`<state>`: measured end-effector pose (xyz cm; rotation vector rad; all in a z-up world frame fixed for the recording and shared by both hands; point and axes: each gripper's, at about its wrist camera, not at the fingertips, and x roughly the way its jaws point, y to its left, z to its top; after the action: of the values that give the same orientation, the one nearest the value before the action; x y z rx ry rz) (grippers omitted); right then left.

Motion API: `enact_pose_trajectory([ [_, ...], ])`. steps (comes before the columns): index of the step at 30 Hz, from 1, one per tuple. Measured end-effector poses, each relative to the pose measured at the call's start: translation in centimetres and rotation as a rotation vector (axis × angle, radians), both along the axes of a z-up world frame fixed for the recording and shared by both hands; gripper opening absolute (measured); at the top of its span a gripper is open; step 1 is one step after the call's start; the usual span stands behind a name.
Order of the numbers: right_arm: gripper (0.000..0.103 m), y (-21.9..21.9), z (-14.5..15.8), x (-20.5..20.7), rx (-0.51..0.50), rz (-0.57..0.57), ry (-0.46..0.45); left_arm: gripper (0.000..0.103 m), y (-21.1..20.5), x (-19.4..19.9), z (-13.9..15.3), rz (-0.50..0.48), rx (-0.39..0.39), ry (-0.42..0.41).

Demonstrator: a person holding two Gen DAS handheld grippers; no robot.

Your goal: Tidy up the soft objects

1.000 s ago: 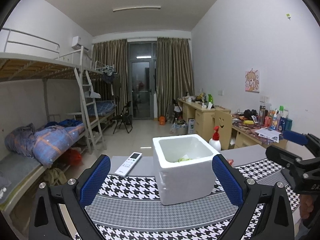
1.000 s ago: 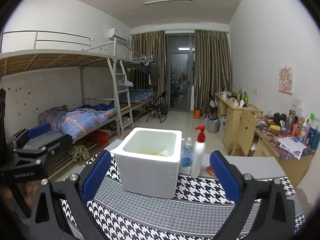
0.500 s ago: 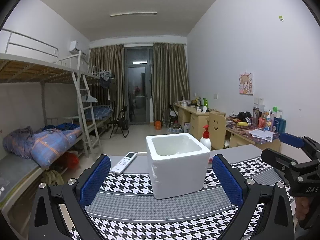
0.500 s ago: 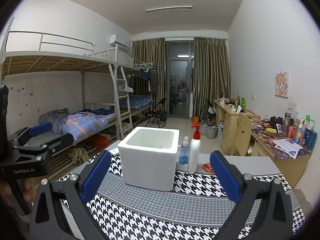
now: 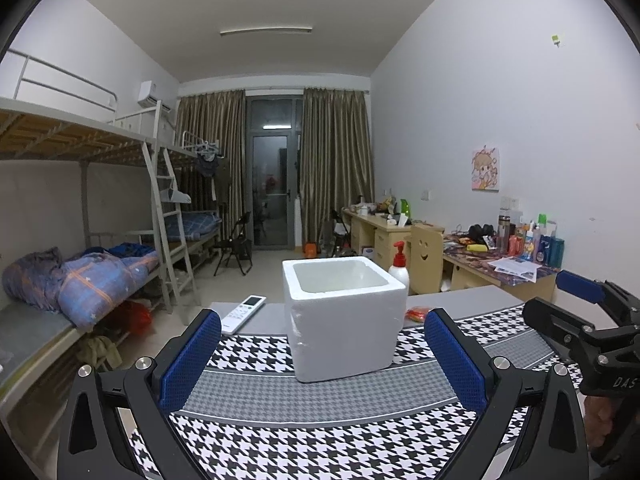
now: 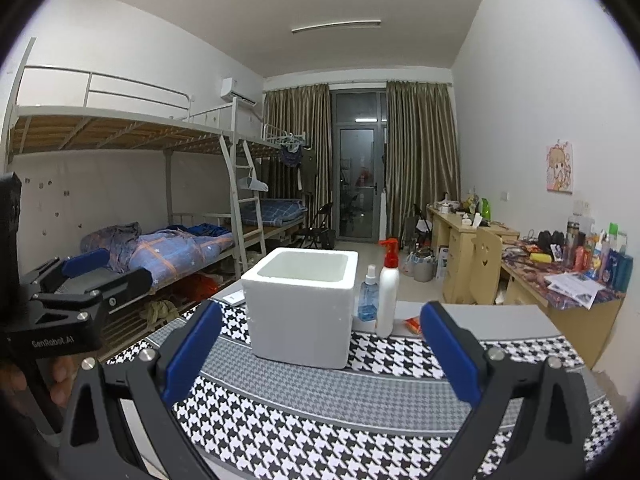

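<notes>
On the desk: we see a white foam box [image 5: 342, 322].
Soft objects: none visible; contents hidden.
Fingers: both grippers [image 5: 322, 356] [image 6: 318, 350] wide apart, empty.
Handling: we judge foam light, crushable; grip its walls.

Foam box [image 5: 342, 316]: on table [image 5: 320, 412], ahead between fingers.
Pump bottle [image 6: 388, 292]: right of box.
Remote [image 5: 244, 314]: left, behind.

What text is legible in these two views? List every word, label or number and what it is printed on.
"GenRobot.AI": on the left tool's black body, seen from the right wrist.
"DAS": cut off at the frame edge, on the right tool's body, seen from the left wrist.
Too small or blurred: remote control buttons, pump bottle, spray bottle, desk bottles, papers.
</notes>
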<state>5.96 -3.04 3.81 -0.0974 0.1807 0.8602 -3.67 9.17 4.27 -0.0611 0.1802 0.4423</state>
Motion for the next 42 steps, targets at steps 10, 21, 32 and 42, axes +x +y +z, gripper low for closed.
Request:
enact_pose_trajectory([
  [10, 0.101, -1.1, -1.2, -0.7, 0.015, -0.016, 0.009, 0.102, -1.0, 0.1, -1.1, -0.023, 0.006, 0.007],
  [21, 0.101, -1.3, -2.6, -1.6, -0.009, -0.016, -0.007, 0.102, -1.1, 0.0, -2.4, -0.025, -0.019, 0.01],
  [32, 0.101, -2.1, -3.5, -1.9, -0.001, -0.053, -0.008, 0.102, -0.7, -0.7, -2.9, -0.005, -0.039, 0.004],
  [42, 0.101, -2.0, -3.9, -1.9, -0.014, -0.047, -0.001, 0.102, -0.6, -0.6, -3.5, -0.002, -0.048, 0.015],
])
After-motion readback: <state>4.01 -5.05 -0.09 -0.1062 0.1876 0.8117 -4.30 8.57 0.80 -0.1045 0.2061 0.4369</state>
